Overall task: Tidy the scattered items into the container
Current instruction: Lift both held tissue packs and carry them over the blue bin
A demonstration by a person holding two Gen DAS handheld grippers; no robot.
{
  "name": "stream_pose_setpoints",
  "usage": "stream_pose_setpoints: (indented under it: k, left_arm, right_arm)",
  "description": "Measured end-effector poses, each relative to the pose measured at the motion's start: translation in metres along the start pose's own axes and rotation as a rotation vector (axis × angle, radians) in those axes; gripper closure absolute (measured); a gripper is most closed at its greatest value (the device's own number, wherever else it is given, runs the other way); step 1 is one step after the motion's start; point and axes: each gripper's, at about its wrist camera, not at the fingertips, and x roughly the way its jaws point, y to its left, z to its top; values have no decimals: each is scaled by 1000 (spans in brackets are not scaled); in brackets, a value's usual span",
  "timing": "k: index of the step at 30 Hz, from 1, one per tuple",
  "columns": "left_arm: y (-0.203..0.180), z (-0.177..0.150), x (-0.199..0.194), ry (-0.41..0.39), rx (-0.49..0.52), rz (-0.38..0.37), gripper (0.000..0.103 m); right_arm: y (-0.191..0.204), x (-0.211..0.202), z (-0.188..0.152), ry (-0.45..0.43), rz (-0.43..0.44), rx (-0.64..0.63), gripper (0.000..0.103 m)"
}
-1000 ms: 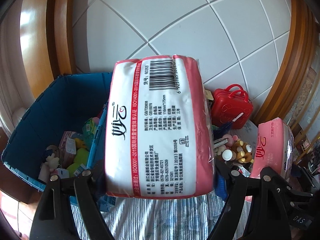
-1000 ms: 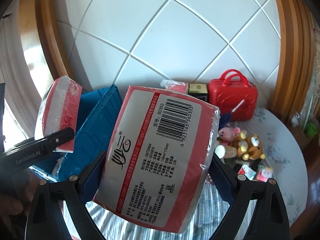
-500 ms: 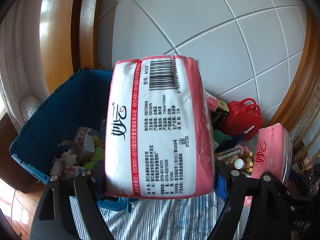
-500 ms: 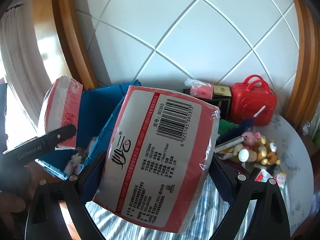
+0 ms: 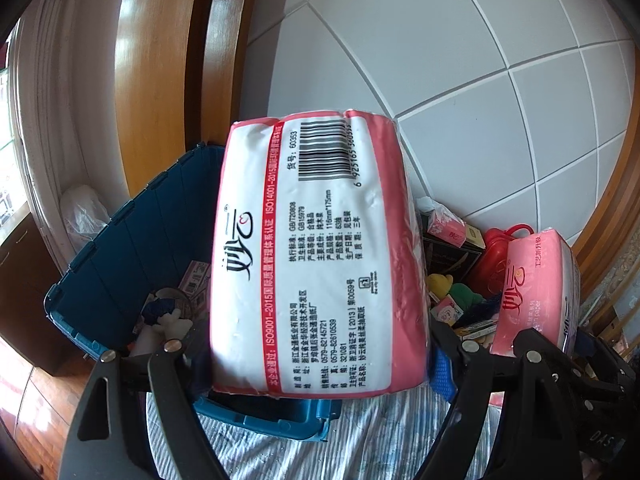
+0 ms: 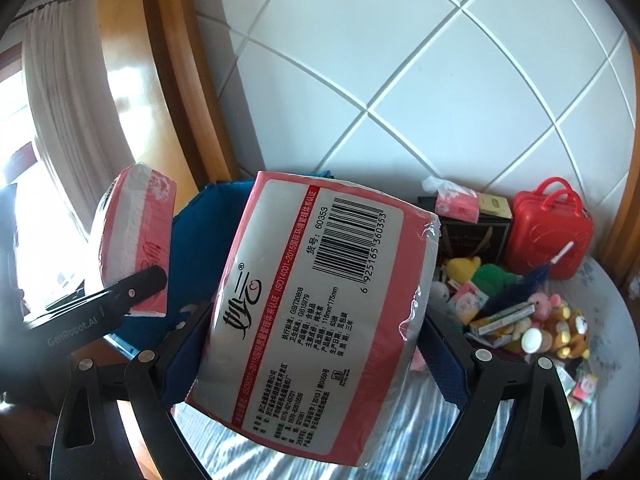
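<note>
Both grippers are pointing forward and tilting downward toward the bed.

Left gripper (image 5: 320, 364): its two black fingers are rising from 7 and 5 o'clock of the left wrist view, and the blue pads are pressing on the flanks of a pink-and-white tissue pack (image 5: 316, 256). The jaws are standing wide, clamped across the pack's width. The pack is being held in the air, with its long axis running from 6 toward 12 o'clock along the fingers. The printed label is facing the camera and the barcode end is pointing away, toward the tiled wall (image 5: 480, 80).

The blue container (image 5: 120, 248) is sitting at 9 o'clock, partly behind this pack. Small boxes and a soft toy are lying inside it.

Right gripper (image 6: 316, 344): its jaws are likewise standing wide and gripping a second tissue pack (image 6: 316, 300) by the sides. This pack is rolled slightly clockwise, so its long axis is running from 7 toward 1 o'clock, barcode end farthest from the camera. In the left wrist view it is appearing at 3 o'clock.

At 3 o'clock of the right wrist view, a red toy suitcase (image 6: 548, 232), plush toys (image 6: 560, 324) and small packets are lying scattered on the striped bedsheet (image 6: 420, 432).
</note>
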Motion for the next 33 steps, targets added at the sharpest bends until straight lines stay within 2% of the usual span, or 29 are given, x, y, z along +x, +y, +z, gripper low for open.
stream_pose_setpoints:
  k: [18, 28, 33]
  left_arm:
    - [101, 23, 35, 24, -93, 91, 21]
    - [159, 36, 72, 59, -123, 160, 21]
    - [184, 44, 93, 74, -131, 179, 21]
  right_arm:
    - [90, 88, 31, 55, 71, -97, 7]
    - [139, 150, 46, 90, 63, -157, 7]
    - [149, 185, 53, 117, 51, -160, 7]
